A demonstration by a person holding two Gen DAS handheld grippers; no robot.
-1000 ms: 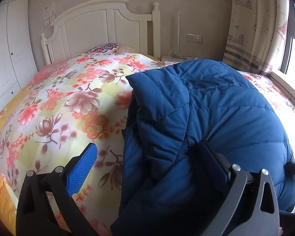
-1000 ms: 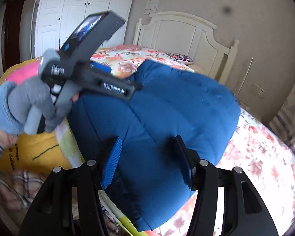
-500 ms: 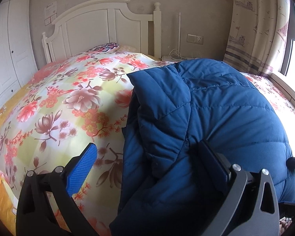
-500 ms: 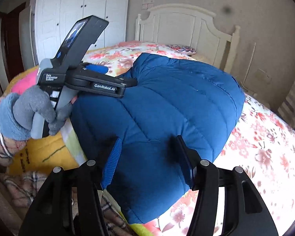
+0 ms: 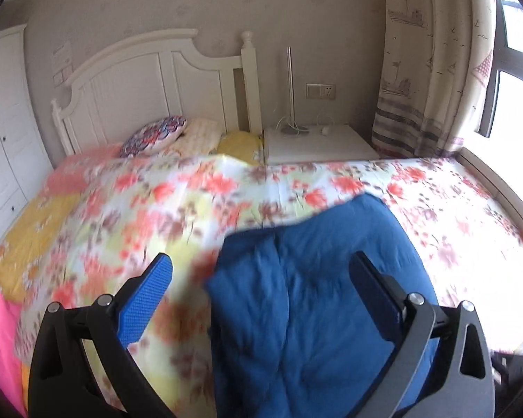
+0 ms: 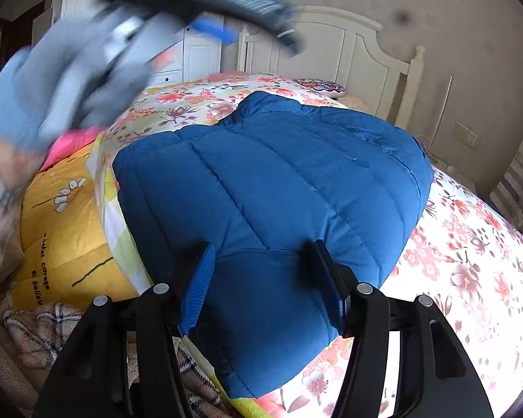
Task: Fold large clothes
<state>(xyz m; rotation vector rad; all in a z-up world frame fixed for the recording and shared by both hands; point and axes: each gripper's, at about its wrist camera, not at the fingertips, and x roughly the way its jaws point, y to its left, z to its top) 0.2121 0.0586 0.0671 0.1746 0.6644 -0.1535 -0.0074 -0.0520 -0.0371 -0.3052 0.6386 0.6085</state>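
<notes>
A blue puffy jacket [image 6: 279, 174] lies folded on the flowered bedspread [image 6: 470, 261]. Its near hem is pinched between the blue pads of my right gripper [image 6: 261, 268], and creases in the fabric run toward the pads. My left gripper [image 5: 261, 259] hovers open above the jacket [image 5: 313, 296] with nothing between its wide jaws. In the right wrist view it appears as a blurred shape high at the upper left, in a grey-gloved hand [image 6: 52, 80] well clear of the jacket.
A white headboard [image 5: 150, 80], pillows [image 5: 157, 136] and a white nightstand [image 5: 313, 142] stand at the far end. A curtain [image 5: 429, 69] and window are on the right, a wardrobe [image 5: 3, 122] on the left. A yellow quilt [image 6: 62, 237] and plaid blanket [image 6: 45, 334] lie near me.
My left gripper has lifted up off the jacket and away from it, still open; its view now looks higher over the bed. The right gripper has stayed on the hem.
</notes>
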